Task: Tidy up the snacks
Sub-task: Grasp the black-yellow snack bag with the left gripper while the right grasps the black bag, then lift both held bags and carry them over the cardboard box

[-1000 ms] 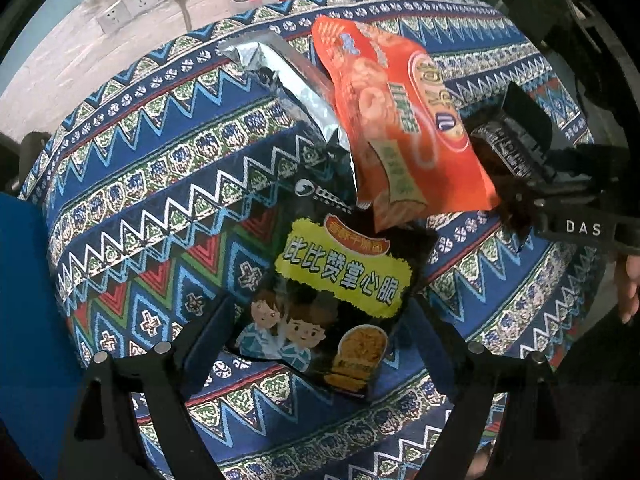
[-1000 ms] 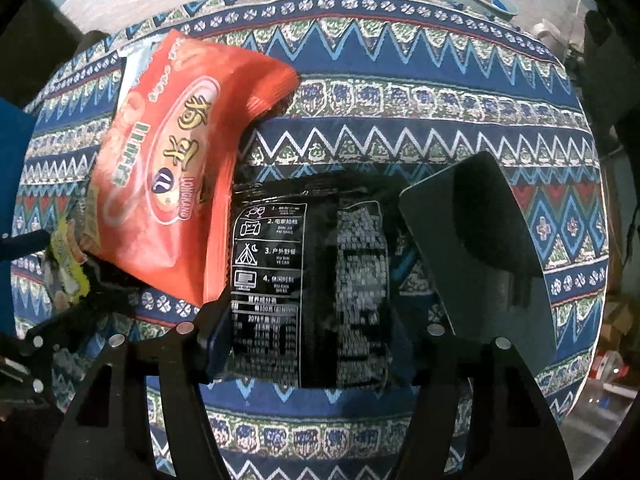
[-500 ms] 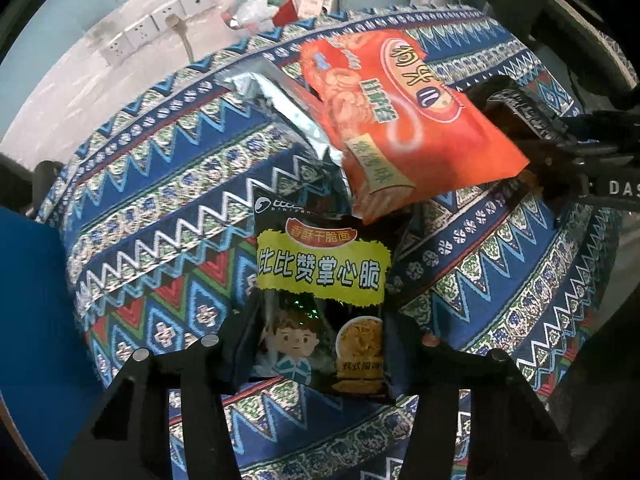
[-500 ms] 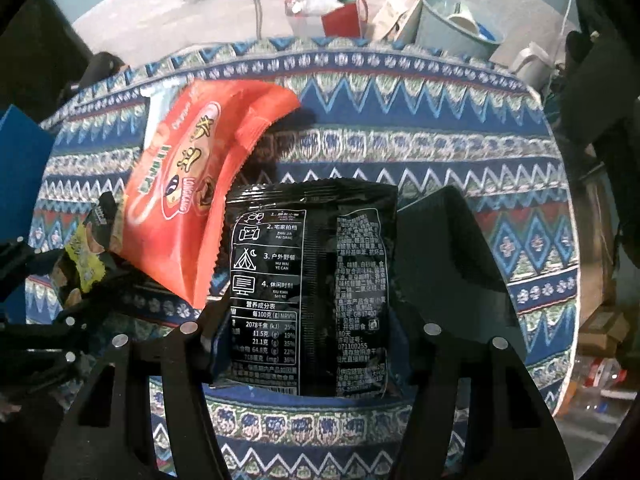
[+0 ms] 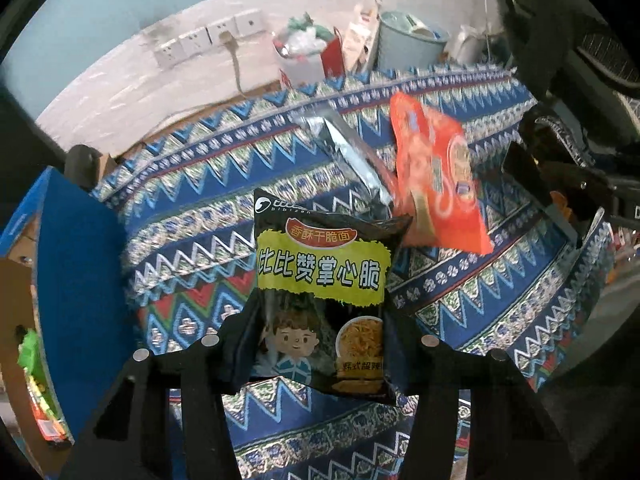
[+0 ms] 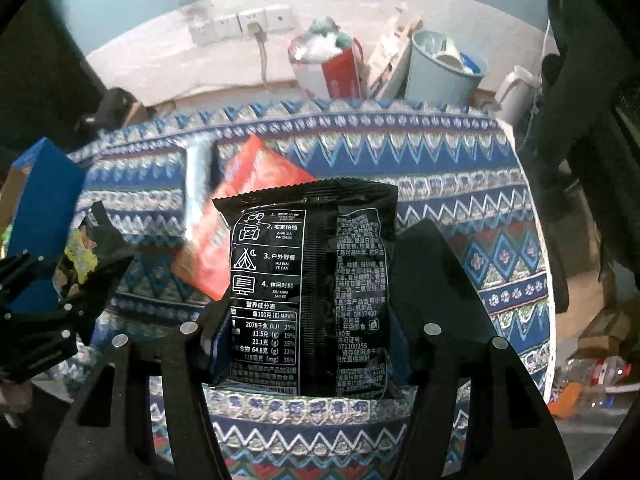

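Left wrist view shows my left gripper (image 5: pixel 320 356) clamped on the yellow-labelled noodle packet (image 5: pixel 322 304), held above the patterned worktop (image 5: pixel 188 216). My right gripper (image 6: pixel 308 344) pinches the black packet (image 6: pixel 308 280) by its lower part. Both bags are slick and gripped low, so I judge either could slide out or flop over if I swing fast. An orange bag (image 5: pixel 436 188) and a silver bag (image 5: pixel 344 148) lie beyond. Both grippers point steeply downward, side by side.
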A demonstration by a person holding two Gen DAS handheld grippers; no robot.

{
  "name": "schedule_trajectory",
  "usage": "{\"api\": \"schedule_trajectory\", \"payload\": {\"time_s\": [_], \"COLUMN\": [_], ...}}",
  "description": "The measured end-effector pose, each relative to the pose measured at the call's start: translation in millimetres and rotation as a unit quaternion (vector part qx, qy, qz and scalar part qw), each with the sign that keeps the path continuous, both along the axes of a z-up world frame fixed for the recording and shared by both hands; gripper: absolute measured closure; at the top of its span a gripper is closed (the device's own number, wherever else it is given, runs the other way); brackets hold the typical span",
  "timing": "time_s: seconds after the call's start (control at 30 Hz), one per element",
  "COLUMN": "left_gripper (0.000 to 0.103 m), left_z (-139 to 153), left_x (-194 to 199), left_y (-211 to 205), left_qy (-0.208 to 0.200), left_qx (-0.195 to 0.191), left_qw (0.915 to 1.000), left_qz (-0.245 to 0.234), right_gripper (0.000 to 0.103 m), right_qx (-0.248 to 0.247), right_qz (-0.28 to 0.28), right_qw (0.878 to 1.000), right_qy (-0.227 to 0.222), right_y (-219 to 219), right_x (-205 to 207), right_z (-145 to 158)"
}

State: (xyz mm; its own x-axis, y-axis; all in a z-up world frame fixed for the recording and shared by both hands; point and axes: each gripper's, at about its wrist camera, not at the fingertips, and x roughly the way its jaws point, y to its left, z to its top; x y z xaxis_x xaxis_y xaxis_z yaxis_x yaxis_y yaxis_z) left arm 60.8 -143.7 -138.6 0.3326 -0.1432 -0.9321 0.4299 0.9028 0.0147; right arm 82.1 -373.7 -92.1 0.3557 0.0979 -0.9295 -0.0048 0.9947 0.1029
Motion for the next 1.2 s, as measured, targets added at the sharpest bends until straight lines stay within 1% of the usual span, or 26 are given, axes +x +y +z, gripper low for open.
{"api": "schedule_trajectory", "payload": {"time_s": [0.17, 0.27, 0.47, 0.57, 0.7, 0.87, 1.2], "left_gripper": [0.048, 0.048, 0.048, 0.048, 0.048, 0.048, 0.048], "left_z": [28, 42, 66, 76, 86, 94, 107], "left_x": [-7, -10, -16, -19, -20, -21, -26], "left_y": [18, 32, 58, 71, 86, 101, 143], "left_qy": [-0.037, -0.048, -0.073, -0.079, -0.087, -0.101, -0.111], "left_qx": [0.001, -0.004, -0.006, -0.014, -0.021, -0.021, -0.036], "left_qw": [0.9992, 0.9985, 0.9961, 0.9948, 0.9931, 0.9906, 0.985], "left_qz": [0.014, 0.027, 0.05, 0.063, 0.076, 0.091, 0.127], "right_gripper": [0.04, 0.04, 0.04, 0.04, 0.04, 0.04, 0.04], "right_qx": [0.006, 0.008, 0.018, 0.022, 0.025, 0.028, 0.031], "right_qz": [0.013, 0.021, 0.04, 0.053, 0.071, 0.096, 0.142], "right_qw": [1.0, 0.999, 0.997, 0.996, 0.995, 0.992, 0.986], "right_qy": [-0.023, -0.035, -0.056, -0.064, -0.071, -0.081, -0.086], "right_y": [12, 19, 37, 49, 67, 92, 146], "right_x": [-4, -5, -2, -1, 1, 7, 18], "right_z": [20, 32, 46, 51, 57, 63, 68]}}
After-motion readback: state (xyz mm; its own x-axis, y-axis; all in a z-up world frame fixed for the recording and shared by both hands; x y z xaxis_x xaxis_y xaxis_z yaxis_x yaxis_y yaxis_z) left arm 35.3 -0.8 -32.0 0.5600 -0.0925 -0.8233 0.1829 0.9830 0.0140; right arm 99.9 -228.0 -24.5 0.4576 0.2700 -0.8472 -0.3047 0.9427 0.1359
